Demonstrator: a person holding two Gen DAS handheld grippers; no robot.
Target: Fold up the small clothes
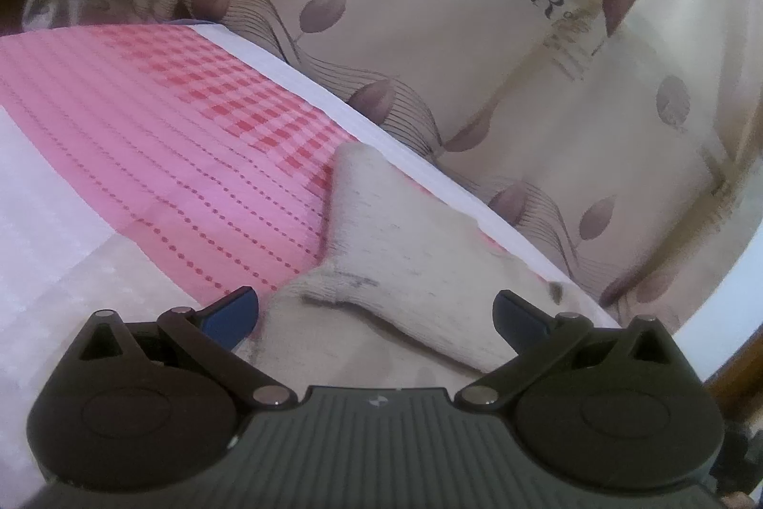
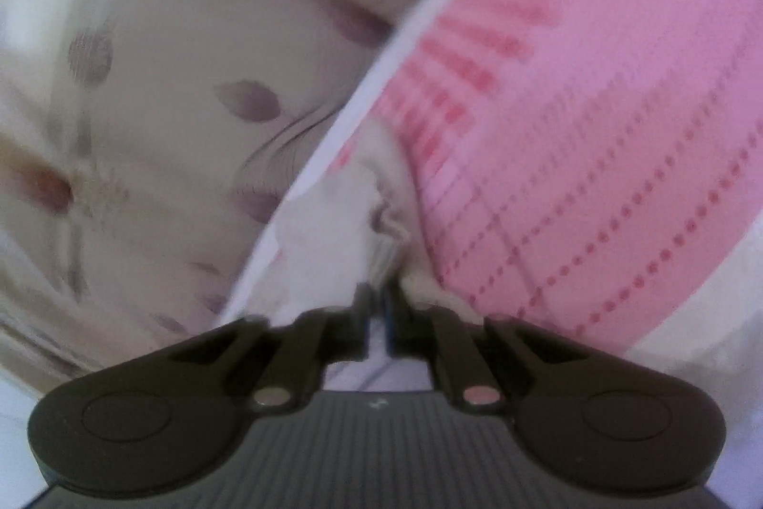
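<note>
The right gripper (image 2: 380, 304) has its jaws pressed together, pinching a bunched edge of the off-white sock (image 2: 381, 218), which puckers just ahead of the fingertips. The left gripper (image 1: 376, 313) hovers with jaws spread wide over the same sock (image 1: 405, 232), which lies flat and bent on the pink-and-white sheet (image 1: 157, 156). Beyond the sheet's white border hangs a beige curtain (image 1: 477, 46) printed with mauve leaves.

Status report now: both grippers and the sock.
Left gripper open, sock flat between its fingers. Right gripper shut on sock edge, cloth bunched. Nothing in the way on pink sheet.
</note>
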